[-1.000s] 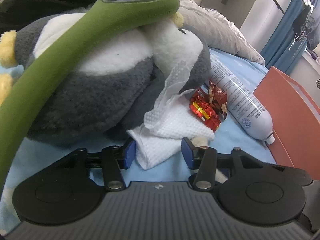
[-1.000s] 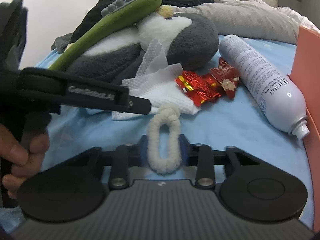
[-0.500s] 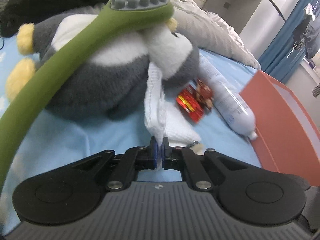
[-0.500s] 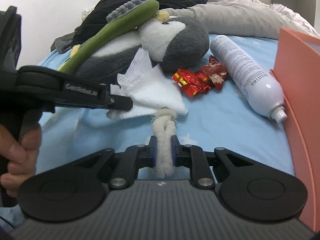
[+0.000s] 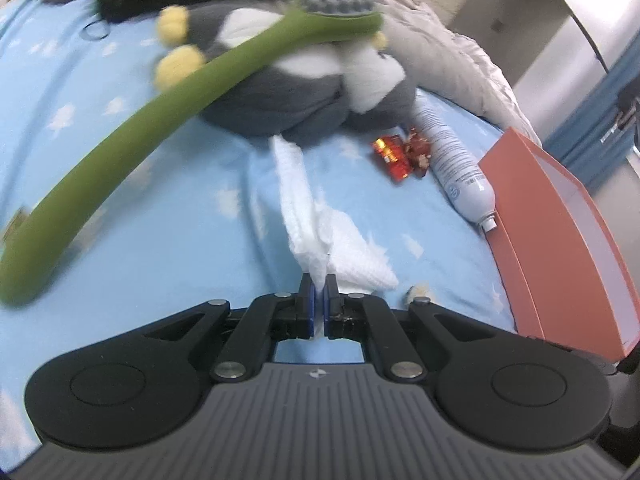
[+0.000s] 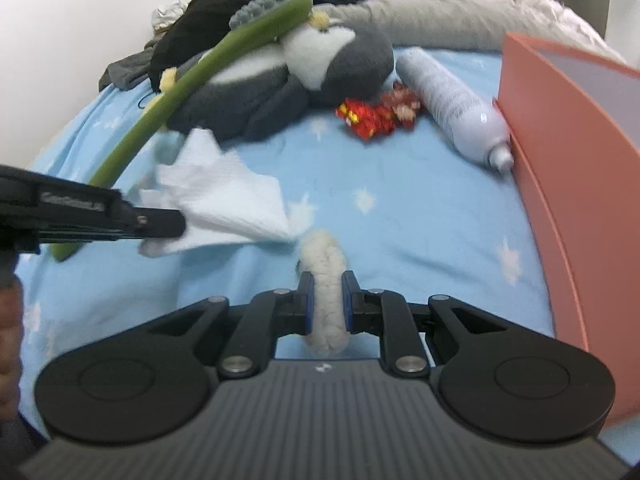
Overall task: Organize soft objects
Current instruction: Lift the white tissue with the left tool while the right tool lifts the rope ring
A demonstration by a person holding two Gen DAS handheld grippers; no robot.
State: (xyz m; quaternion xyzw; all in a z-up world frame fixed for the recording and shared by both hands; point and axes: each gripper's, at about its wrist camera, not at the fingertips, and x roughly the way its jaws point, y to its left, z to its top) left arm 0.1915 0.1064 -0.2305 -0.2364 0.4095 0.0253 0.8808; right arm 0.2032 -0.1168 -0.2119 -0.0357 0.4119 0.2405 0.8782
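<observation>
Left wrist view showed a pale blue bedsheet (image 5: 168, 208) with white stars, grey bedding heaped at its far edge and an orange box (image 5: 560, 240) along its right edge. The left gripper (image 5: 319, 300) pinched a crumpled white tissue (image 5: 320, 232) mid-bed. The right gripper (image 6: 327, 304) squeezed a fuzzy cream loop (image 6: 325, 280) near the bed's near edge.

Each claw is built of matte black linkage arms pinned with round silver screws, and blue pads are set on the inner faces of the fingers (image 5: 307, 300). A ribbed dark grey housing with a small logo is flanked by two round black discs. Pale lettering is printed along the left claw (image 6: 176, 222). Bare skin is seen at the left edge.
</observation>
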